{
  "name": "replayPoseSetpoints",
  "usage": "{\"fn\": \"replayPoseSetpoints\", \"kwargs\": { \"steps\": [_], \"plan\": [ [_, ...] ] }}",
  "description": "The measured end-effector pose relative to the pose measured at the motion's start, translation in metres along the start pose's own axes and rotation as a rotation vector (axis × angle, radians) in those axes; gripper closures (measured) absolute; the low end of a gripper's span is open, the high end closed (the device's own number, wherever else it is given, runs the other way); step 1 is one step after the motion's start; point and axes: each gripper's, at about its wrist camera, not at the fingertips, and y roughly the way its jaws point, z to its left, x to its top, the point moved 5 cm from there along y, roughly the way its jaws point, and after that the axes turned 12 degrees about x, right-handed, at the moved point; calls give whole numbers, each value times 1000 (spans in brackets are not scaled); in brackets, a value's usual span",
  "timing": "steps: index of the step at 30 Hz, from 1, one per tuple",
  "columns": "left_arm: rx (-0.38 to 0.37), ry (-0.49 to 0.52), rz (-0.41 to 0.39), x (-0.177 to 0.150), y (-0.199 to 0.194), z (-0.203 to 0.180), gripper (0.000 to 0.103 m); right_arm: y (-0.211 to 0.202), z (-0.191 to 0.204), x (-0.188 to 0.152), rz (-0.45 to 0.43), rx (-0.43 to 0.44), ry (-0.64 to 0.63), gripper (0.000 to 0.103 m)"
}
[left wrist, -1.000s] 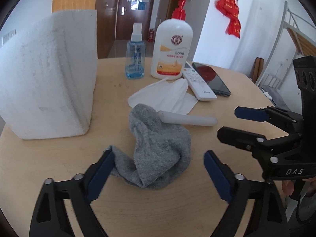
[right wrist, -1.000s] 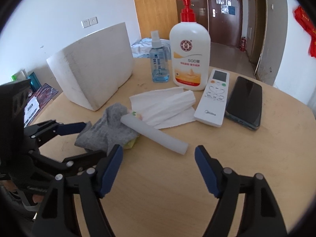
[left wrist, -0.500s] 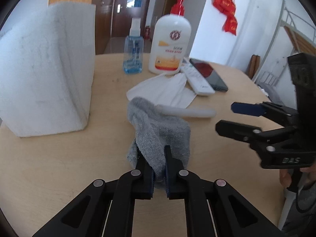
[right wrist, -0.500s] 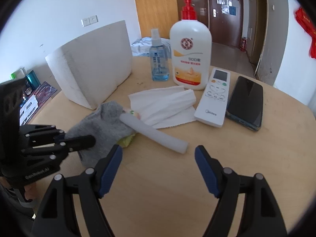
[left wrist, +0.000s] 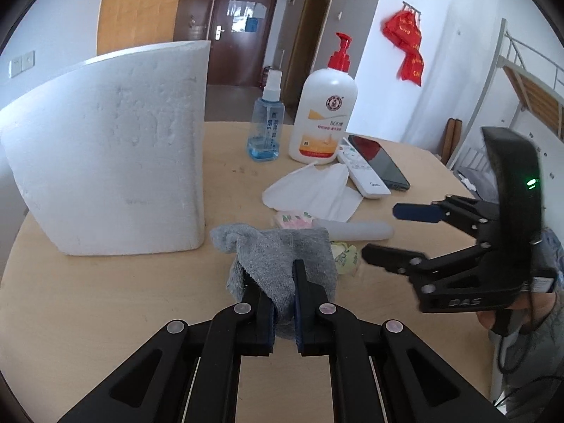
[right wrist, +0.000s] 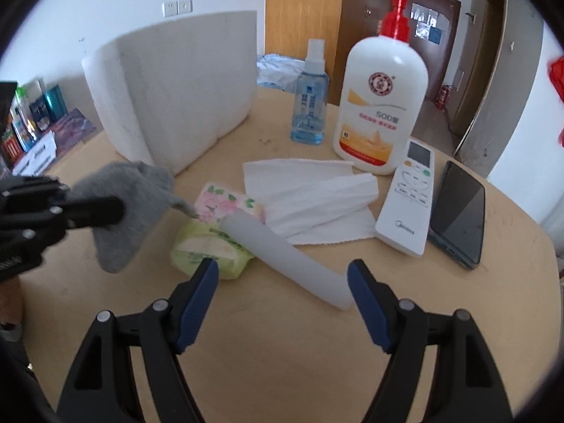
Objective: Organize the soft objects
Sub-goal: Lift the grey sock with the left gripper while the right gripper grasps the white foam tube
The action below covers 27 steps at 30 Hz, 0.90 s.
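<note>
While the left gripper [left wrist: 283,283] is clamped on the gray sock [left wrist: 282,250], seemingly lifted just off the table [left wrist: 105,303] beside the foam block [left wrist: 116,155], the right gripper [right wrist: 283,275] is closing, nothing pinched, over the white tube [right wrist: 289,257].

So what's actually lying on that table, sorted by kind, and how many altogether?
Bottles: 2, pump bottle, spray bottle
Electronics: 2, remote, phone
Tissue packs: 2
Grey cloth: 1
Paper tissue: 1
Foam block: 1
White tube: 1
Total: 10
</note>
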Motion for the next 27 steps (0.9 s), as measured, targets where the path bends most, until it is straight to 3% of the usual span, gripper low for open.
{"fn": "replayPoseSetpoints", "kwargs": {
  "steps": [1,4,17,20,22,27],
  "plan": [
    [-3,3,-3,1,0,1,95,3,-2,0,11,0,-2,38],
    [-17,2,-5,2,0,3,95,10,-5,1,42,-3,-15,47],
    [-78,16,11,-1,1,-3,95,23,-11,3,81,-23,-52,48],
    [-82,11,13,-2,0,-2,95,21,-14,4,77,-26,-36,58],
    [-79,9,13,-2,0,-2,95,19,-19,5,72,-22,-7,71],
    [-80,12,17,-2,1,-3,95,22,-16,4,75,-55,-62,74]
  ]
}}
